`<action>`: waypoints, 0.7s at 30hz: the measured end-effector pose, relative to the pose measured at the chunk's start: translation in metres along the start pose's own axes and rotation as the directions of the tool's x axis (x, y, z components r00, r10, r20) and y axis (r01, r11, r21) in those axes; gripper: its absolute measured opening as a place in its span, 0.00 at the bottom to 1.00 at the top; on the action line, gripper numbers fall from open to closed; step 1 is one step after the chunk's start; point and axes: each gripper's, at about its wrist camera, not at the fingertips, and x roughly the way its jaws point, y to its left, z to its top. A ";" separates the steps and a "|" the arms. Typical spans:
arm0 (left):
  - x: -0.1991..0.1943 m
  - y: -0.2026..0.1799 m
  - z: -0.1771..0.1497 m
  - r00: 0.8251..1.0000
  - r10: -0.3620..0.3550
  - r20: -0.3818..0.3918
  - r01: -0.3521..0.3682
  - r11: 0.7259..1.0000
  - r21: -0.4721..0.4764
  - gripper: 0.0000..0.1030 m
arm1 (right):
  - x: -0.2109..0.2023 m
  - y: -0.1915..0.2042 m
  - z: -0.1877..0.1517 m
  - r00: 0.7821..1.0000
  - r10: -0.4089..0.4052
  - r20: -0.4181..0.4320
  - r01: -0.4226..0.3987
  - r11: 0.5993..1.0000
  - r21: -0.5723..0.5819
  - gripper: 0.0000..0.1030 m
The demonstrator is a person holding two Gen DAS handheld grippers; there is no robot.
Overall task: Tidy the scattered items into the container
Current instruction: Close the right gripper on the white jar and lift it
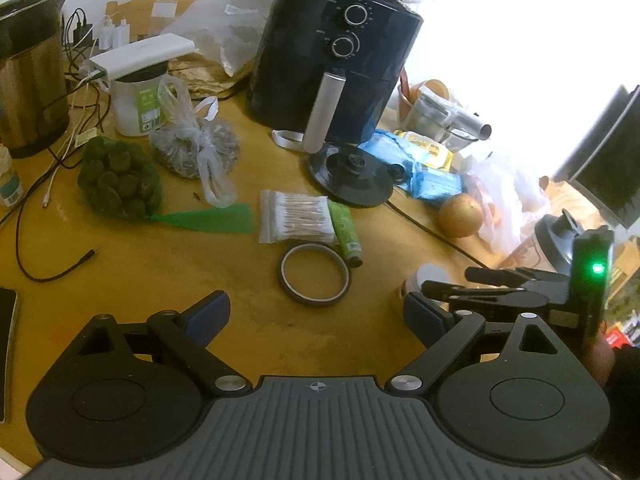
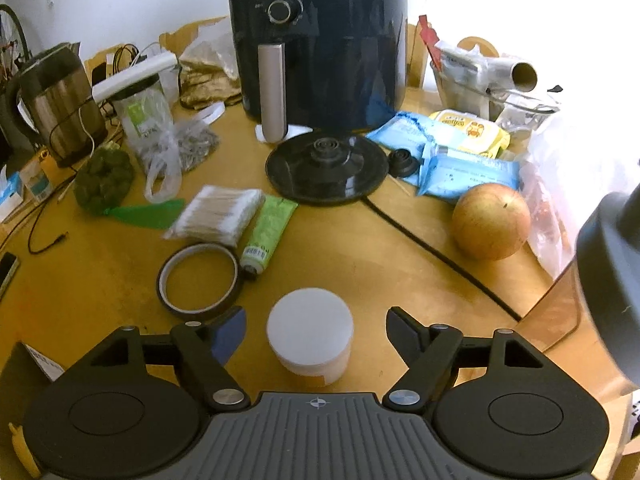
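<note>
Your right tool [image 2: 314, 334] stands apart around the upright white jar [image 2: 310, 334], pads clear of its sides, nearer than your open left tool [image 1: 316, 312].

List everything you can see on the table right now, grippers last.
air fryer: one, black, back centre
kettle: one, steel, back left
kettle base: one, black, before the fryer
cotton swabs: one pack, white, centre
tube: one, green, right of the swabs
tape roll: one, dark, near centre
white jar: one, between the right jaws, untouched
apple: one, yellow-red, right
wipe packs: blue and yellow, right back
net bag: one, green, left
left gripper: open, empty
right gripper: open around the jar
</note>
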 end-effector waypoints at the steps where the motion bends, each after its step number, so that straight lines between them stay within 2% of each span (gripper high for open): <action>1: 0.000 0.000 0.000 1.000 -0.001 0.000 0.001 1.000 0.004 0.92 | 0.002 0.001 0.000 1.000 -0.007 -0.001 0.007 1.000 -0.004 0.74; 5: 0.000 -0.002 -0.001 1.000 0.000 -0.005 0.000 1.000 0.008 0.92 | 0.008 0.005 -0.001 1.000 -0.013 0.001 0.013 1.000 -0.019 0.67; 8: 0.001 -0.002 0.000 1.000 0.005 -0.009 -0.005 1.000 0.007 0.92 | 0.015 0.005 0.000 1.000 -0.005 -0.014 0.004 1.000 -0.026 0.56; 21: 0.003 -0.002 0.001 1.000 0.011 -0.016 -0.011 1.000 0.006 0.92 | 0.026 0.006 0.000 1.000 -0.010 -0.029 0.009 1.000 -0.024 0.55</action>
